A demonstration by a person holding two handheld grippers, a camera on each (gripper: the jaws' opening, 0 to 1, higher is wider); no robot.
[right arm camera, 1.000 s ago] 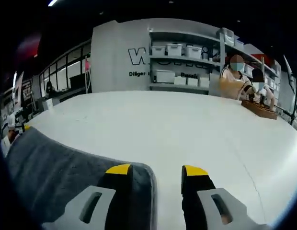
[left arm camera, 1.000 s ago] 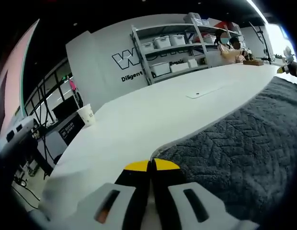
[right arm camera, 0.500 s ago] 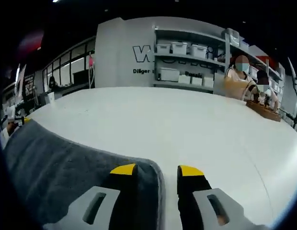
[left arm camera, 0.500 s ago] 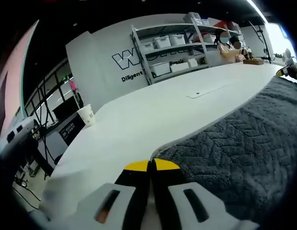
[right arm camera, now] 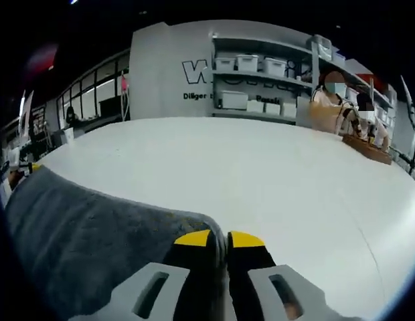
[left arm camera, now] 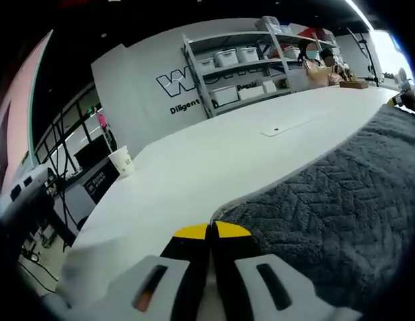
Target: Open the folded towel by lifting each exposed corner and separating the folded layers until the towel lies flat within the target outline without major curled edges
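Note:
A dark grey towel (left arm camera: pixel 335 207) with a herringbone weave lies on the white table (left arm camera: pixel 194 167). In the left gripper view it spreads to the right. My left gripper (left arm camera: pixel 211 231) is shut, its yellow tips pinching the towel's near corner. In the right gripper view the towel (right arm camera: pixel 87 227) spreads to the left. My right gripper (right arm camera: pixel 219 239) is shut on the towel's other corner, the edge caught between its yellow tips. The right gripper's tip (left arm camera: pixel 403 97) peeks in at the far right of the left gripper view. A yellow tip of the left gripper (right arm camera: pixel 21 169) shows at the left edge of the right gripper view.
A paper cup (left arm camera: pixel 121 160) stands near the table's left edge. A thin outline mark (left arm camera: pixel 288 127) runs across the tabletop beyond the towel. Shelves with white bins (left arm camera: pixel 241 67) line the back wall. People (right arm camera: pixel 335 100) sit by a wooden tray (right arm camera: pixel 369 151) at the far right.
My right gripper's jaws have come together on the towel corner that lay between them. The left gripper and the towel on its side have not moved.

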